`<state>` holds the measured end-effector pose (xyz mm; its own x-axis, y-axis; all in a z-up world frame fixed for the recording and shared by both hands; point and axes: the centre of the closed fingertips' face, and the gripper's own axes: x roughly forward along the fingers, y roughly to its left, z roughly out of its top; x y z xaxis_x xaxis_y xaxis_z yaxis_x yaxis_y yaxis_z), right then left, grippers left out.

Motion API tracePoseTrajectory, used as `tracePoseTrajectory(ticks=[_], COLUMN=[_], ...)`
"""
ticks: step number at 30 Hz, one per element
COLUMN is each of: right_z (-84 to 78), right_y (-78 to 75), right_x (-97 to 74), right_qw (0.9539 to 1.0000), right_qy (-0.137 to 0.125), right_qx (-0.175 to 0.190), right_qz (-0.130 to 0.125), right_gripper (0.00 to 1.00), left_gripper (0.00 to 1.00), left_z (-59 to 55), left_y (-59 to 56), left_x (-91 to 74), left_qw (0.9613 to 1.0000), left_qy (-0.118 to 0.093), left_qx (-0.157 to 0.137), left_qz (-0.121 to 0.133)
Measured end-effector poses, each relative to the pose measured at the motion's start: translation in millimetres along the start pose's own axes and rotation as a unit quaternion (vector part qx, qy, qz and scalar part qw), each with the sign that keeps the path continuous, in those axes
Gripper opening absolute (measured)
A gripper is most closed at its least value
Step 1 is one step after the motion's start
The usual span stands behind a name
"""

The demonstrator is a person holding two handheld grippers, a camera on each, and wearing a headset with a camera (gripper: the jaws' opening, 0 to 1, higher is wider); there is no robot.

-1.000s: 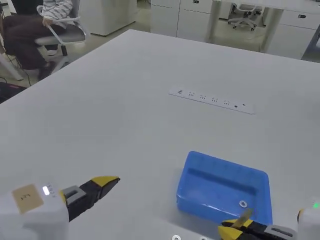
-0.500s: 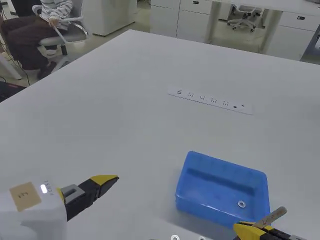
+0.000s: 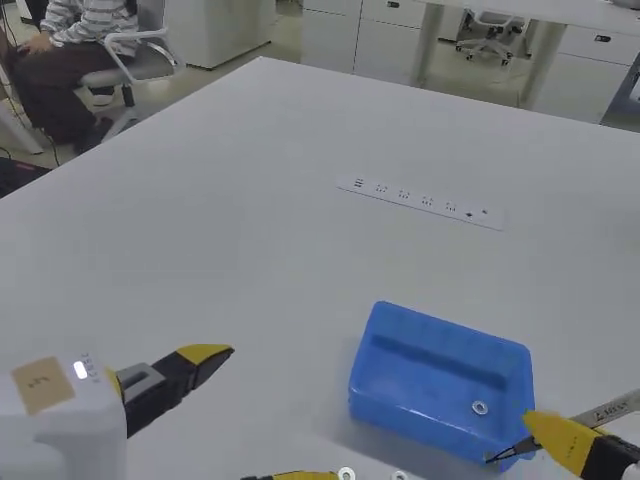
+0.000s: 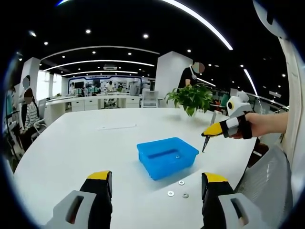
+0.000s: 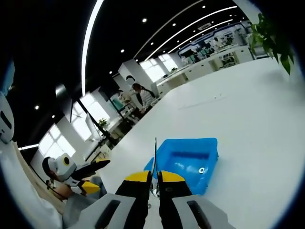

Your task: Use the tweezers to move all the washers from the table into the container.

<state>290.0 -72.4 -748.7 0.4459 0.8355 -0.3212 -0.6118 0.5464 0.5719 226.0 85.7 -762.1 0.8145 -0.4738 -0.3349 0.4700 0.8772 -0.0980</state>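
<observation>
Right gripper view shows the right gripper [image 5: 153,176] clenched on the tweezers [image 5: 155,155] beside the container [image 5: 183,143], left gripper [image 4: 157,175] released; next probably pinching a near washer [image 4: 170,193].

Four washers [image 4: 170,193], one container [image 3: 415,412], one tweezers [image 3: 612,409].

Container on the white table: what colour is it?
The rectangular plastic container is plain bright blue, shown best in the head view.

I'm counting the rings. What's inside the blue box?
One washer lies on the blue container's floor. In the head view the right gripper covers its near corner, so that bit is unseen.
</observation>
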Motion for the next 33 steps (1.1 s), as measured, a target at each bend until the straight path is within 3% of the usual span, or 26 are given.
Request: tracePoseTrajectory(ticks=[8, 33], right_z=[18.1, 22.4], right_y=[-8.0, -46.9], right_x=[9.4, 54.3], right_qw=[0.9998, 0.999], right_qy=[-0.016, 0.024], right_qx=[0.008, -0.029], right_qz=[-0.008, -0.024], right_gripper=[0.03, 0.03], left_gripper=[0.77, 0.77], left_z=[0.7, -1.0], left_y=[1.5, 1.5], left_x=[-0.8, 0.0], left_qw=[1.0, 1.0], left_qy=[-0.002, 0.003], left_qx=[-0.003, -0.002], left_qz=[0.003, 0.002])
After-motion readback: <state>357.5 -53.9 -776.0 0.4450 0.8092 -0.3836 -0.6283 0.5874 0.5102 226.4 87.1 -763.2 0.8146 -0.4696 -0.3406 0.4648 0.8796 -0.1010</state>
